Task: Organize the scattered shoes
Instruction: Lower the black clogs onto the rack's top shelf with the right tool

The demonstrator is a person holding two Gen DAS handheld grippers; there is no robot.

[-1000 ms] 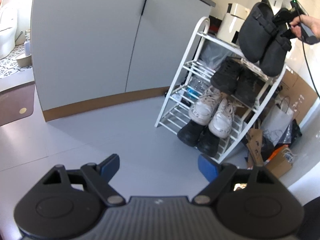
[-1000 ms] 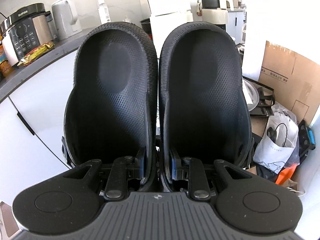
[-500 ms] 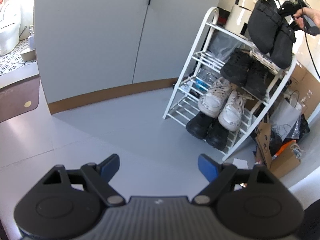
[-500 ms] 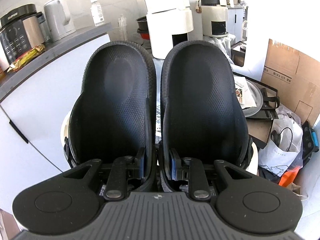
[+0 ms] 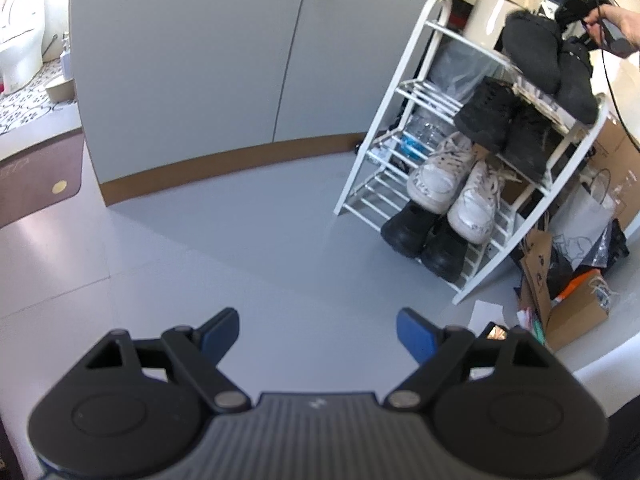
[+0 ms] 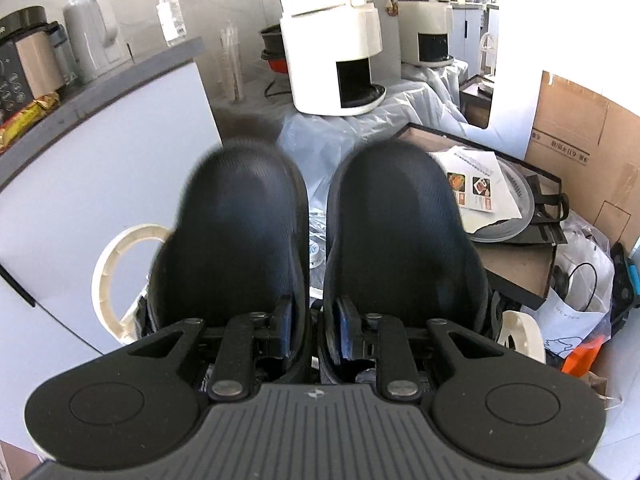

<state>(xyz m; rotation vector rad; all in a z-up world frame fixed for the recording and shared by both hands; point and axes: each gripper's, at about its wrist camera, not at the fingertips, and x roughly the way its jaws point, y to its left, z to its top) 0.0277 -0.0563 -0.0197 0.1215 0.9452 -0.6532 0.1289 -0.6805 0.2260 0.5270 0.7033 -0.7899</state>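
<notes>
Lowered black slippers (image 6: 316, 248) now meet rack (image 5: 420, 92), right fingers (image 6: 285, 324) closing.

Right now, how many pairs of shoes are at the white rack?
4: black slippers at the top, black shoes below, white sneakers under them, black shoes lowest. More may be hidden.

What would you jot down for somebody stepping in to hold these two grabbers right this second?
Right gripper: fingers closing on the inner walls of a pair of black slippers, held over the top shelf of the white shoe rack.
Left gripper: open, nothing in it, over bare floor.
On the rack already: black shoes on the second shelf, white sneakers on the third, black shoes at the bottom.
Done: three pairs shelved. No loose shoes show on the floor in view.
Left: probably set the slippers on the top shelf and let go.
</notes>
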